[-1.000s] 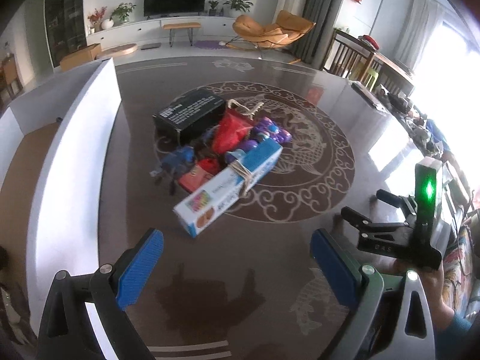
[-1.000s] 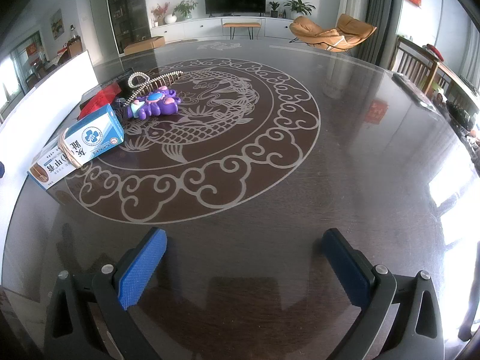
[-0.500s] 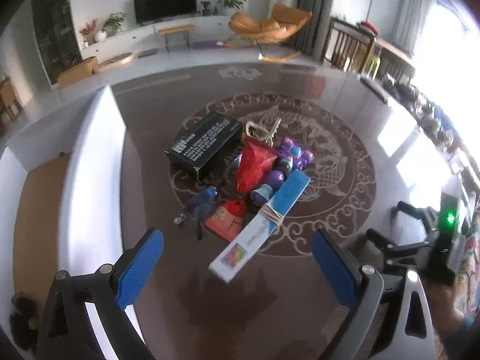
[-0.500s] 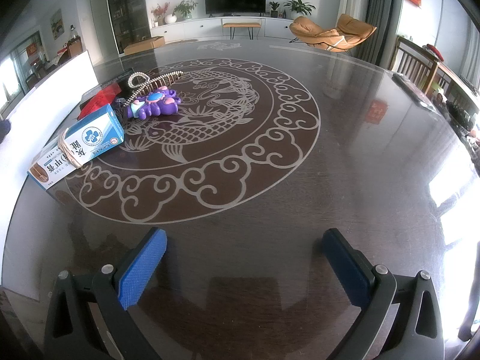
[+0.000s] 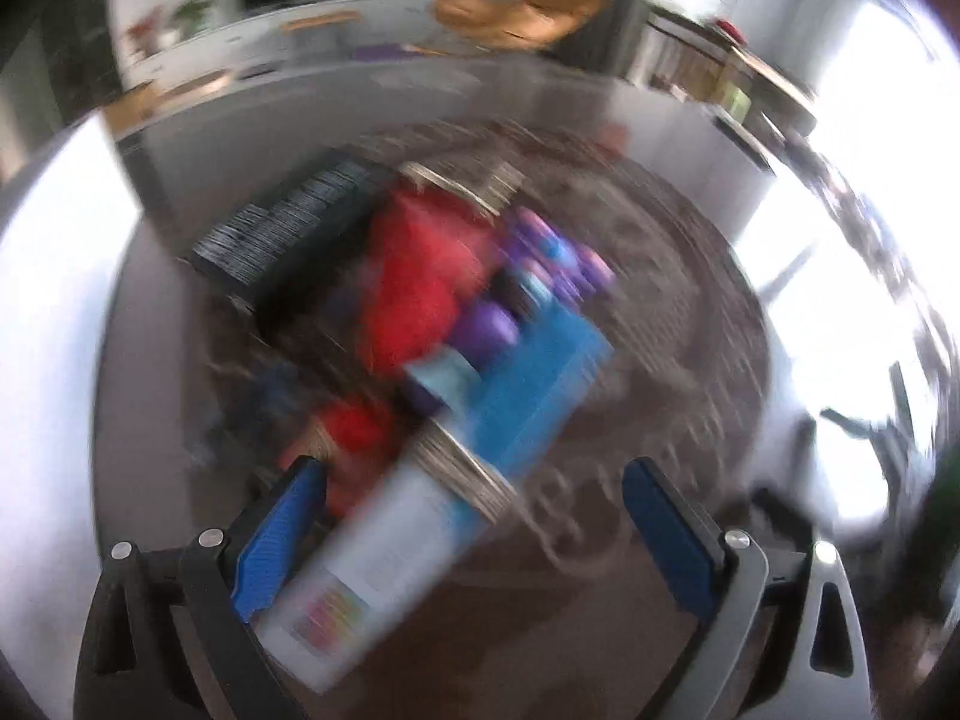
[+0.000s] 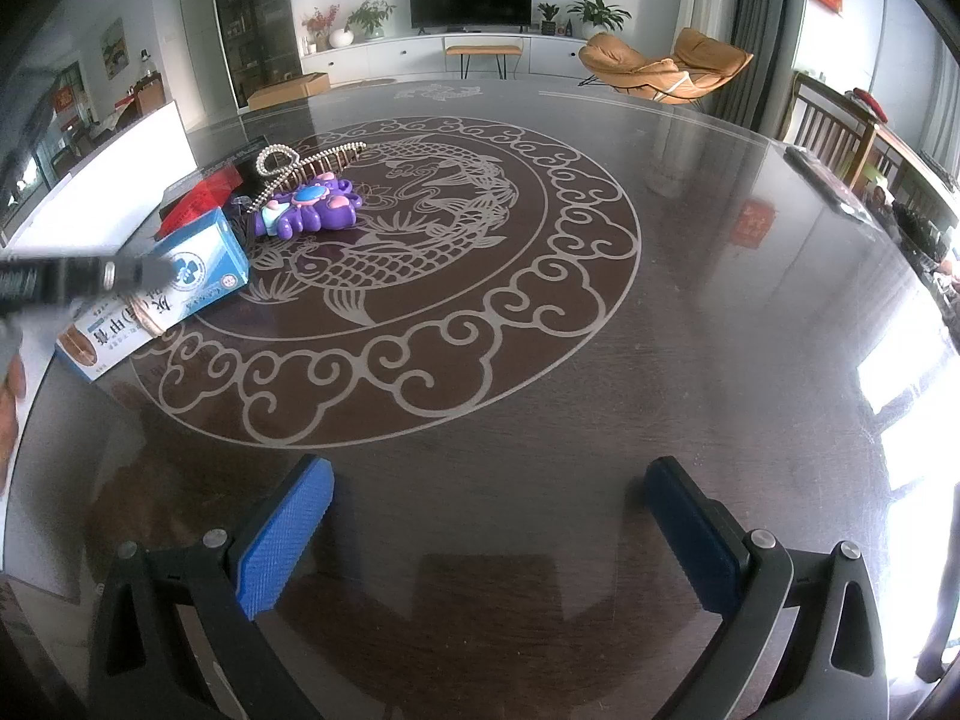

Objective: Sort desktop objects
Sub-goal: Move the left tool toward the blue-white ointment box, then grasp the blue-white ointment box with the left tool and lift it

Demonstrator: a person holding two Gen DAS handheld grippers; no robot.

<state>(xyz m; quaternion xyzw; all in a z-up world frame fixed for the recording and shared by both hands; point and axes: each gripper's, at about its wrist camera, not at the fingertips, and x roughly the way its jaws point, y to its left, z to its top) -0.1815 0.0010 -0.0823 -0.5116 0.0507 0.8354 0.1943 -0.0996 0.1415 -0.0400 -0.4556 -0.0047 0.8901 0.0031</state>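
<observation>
A pile of small objects lies on the dark round table. A long blue-and-white box with a band around it is nearest; its white end reaches between the fingers of my open left gripper. Behind it are a red pouch, a purple toy, a black box and a pearl hair clip. The left wrist view is motion-blurred. My right gripper is open over bare table, far right of the pile. The left gripper's body shows blurred at the right wrist view's left edge.
A white bin wall runs along the table's left side. A hand shows at the left edge. Chairs stand beyond the table's right rim. Bare tabletop spreads right of the pile.
My left gripper has dropped fast toward the pile, so the blue-and-white box now reaches between its fingers. It has entered the right wrist view. The right gripper has not moved.
</observation>
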